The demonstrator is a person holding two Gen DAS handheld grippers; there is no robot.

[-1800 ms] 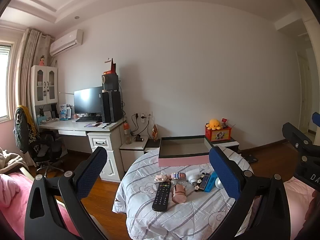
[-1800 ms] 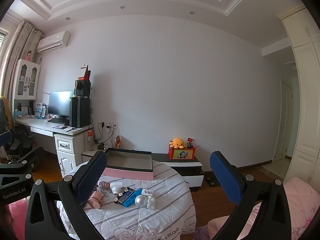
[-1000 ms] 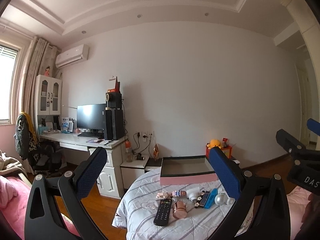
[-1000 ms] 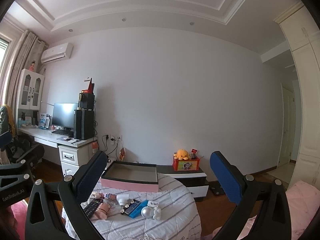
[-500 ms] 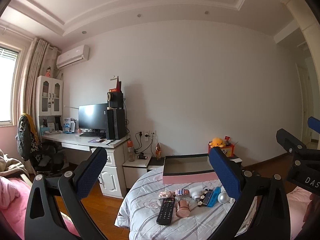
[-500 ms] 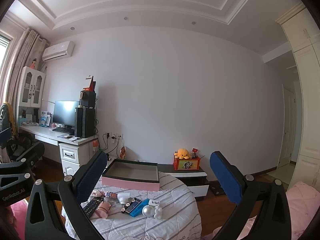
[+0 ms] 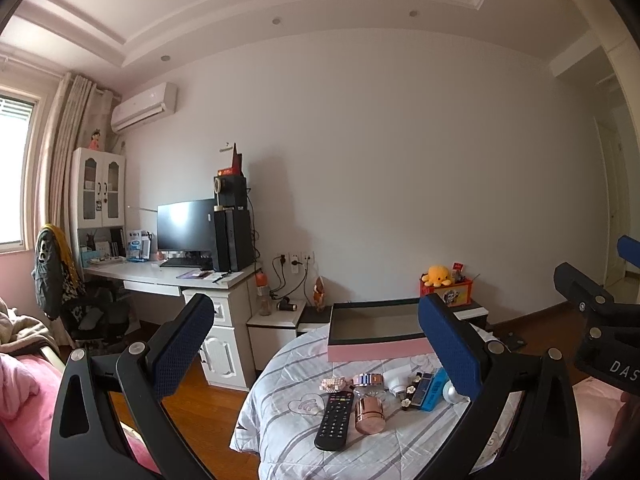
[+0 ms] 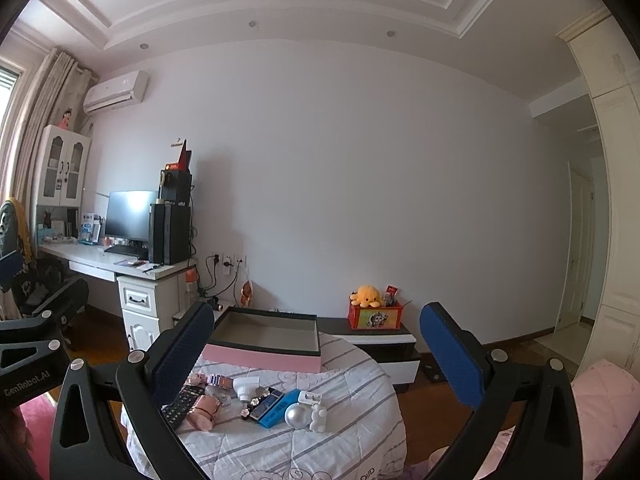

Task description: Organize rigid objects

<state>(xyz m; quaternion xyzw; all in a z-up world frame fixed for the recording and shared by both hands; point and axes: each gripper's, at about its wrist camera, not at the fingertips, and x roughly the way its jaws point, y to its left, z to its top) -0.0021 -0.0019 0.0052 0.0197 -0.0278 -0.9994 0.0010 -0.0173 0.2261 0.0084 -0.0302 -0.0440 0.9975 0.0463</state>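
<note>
Nothing's sorted yet, as far as I can tell. My left gripper (image 7: 316, 344) and right gripper (image 8: 316, 344) are both spread wide with nothing between the fingers, held up and well back from the table (image 8: 360, 420).

The pink box (image 8: 264, 340) sits at the far side of the table and looks empty inside, at least the part of the floor I can see. Everything that I'd guess goes in it is lying in a loose row just in front of it: the remote (image 7: 335, 420) and the rose-gold jar (image 7: 370, 416) on the left end, touching or nearly so, then a couple of bracelets (image 7: 366, 380), a white plug thing (image 8: 246, 387), the blue case (image 8: 278, 408), a silver ball (image 8: 296, 416) and a little white figure (image 8: 319, 418) on the right end.

So the whole job is ahead of me. I'd probably start from the ends, remote with the left, ball or figure with the right. The ball might roll on that quilt cover.
</note>
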